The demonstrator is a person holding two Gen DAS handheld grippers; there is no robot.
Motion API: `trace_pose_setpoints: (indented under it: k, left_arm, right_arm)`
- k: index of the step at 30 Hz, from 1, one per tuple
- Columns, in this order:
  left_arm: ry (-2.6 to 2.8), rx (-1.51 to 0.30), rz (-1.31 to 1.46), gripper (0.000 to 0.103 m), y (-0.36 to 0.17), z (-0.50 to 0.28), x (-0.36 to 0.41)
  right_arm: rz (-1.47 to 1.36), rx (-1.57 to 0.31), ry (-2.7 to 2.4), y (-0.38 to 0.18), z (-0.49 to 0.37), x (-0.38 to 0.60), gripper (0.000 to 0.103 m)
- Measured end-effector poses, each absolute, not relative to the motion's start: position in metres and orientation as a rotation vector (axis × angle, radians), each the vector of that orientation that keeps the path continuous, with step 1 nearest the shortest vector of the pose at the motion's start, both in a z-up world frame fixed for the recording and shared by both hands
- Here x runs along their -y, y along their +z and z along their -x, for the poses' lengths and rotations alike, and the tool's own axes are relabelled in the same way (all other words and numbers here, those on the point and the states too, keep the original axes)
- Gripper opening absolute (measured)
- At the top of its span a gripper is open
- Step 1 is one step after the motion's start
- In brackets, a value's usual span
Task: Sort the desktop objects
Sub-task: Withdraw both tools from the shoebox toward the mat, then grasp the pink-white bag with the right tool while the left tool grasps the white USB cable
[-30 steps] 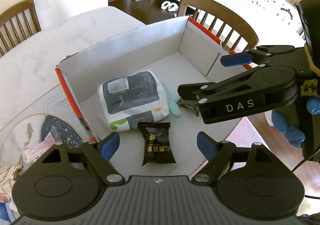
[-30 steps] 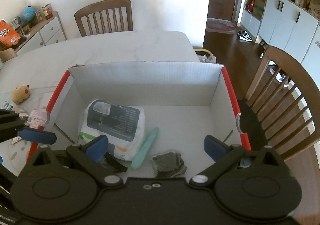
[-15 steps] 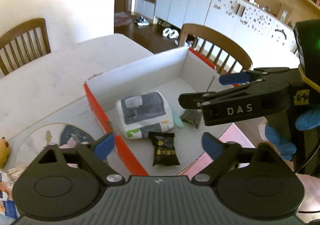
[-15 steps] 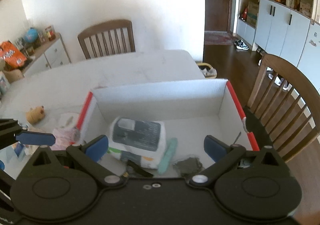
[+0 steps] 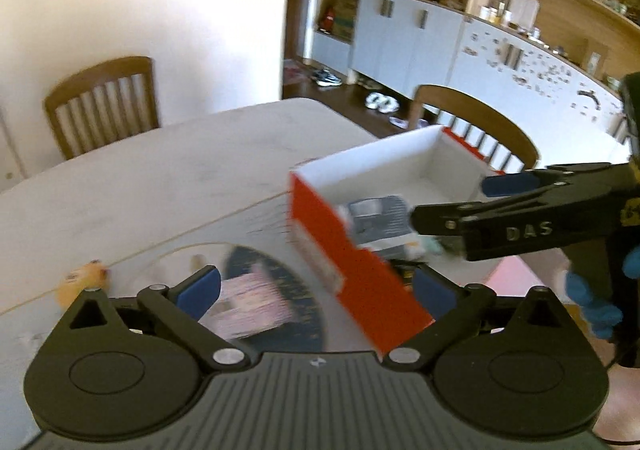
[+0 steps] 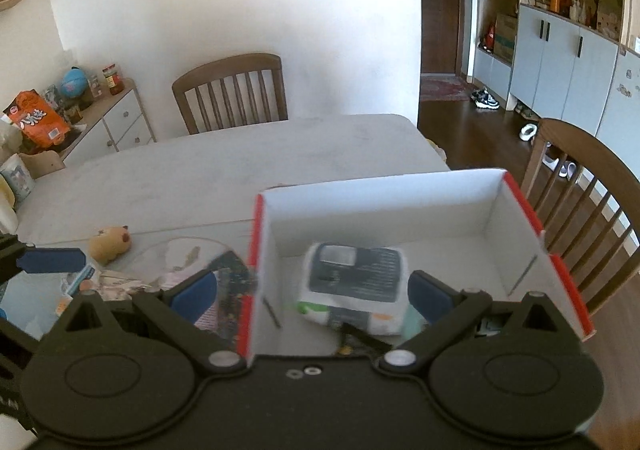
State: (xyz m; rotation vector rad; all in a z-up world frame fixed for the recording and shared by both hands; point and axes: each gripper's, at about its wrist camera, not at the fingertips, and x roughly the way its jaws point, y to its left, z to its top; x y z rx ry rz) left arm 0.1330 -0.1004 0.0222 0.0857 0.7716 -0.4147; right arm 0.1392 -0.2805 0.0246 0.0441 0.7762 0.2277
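A red and white cardboard box stands at the table's right end. It holds a white and grey tissue pack, a mint green strip and a dark snack packet. My left gripper is open and empty, above the box's left wall and a pink packet. My right gripper is open and empty above the box's near edge; it also shows in the left wrist view. A small yellow plush toy lies on the table to the left.
A dark round mat with loose wrappers lies left of the box. Wooden chairs stand behind the table and at its right. A sideboard with snacks stands far left.
Both grippers have pulled up and back from inside the box and shifted left. The box now looks smaller and more of the table left of it shows.
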Motion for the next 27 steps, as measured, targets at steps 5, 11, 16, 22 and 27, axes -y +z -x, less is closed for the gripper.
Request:
trace_pose_setpoints:
  k: [5,11,16,22,27]
  left_arm:
    - [-0.350,-0.751,-0.087,0.103,0.022,-0.129,0.059]
    - [-0.294,-0.731,-0.072,0.103,0.019,-0.128,0.013]
    - [-0.256,-0.734,-0.054,0.103,0.013,-0.127,-0.020]
    - [-0.202,-0.743,-0.032,0.103,0.000,-0.130,-0.060]
    - [-0.166,-0.773,-0.018,0.103,-0.014,-0.132,-0.086]
  right_arm:
    - [-0.025,-0.758,0.245,0.025,-0.130,0.242,0.103]
    - [0.002,-0.750,0.256,0.021,-0.124,0.199,0.103]
    - [0.001,-0.756,0.253,0.014,-0.123,0.177,0.103]
    - [0.021,-0.756,0.247,0.005,-0.120,0.152,0.103]
    - [0.042,-0.770,0.236,-0.004,-0.123,0.134,0.103]
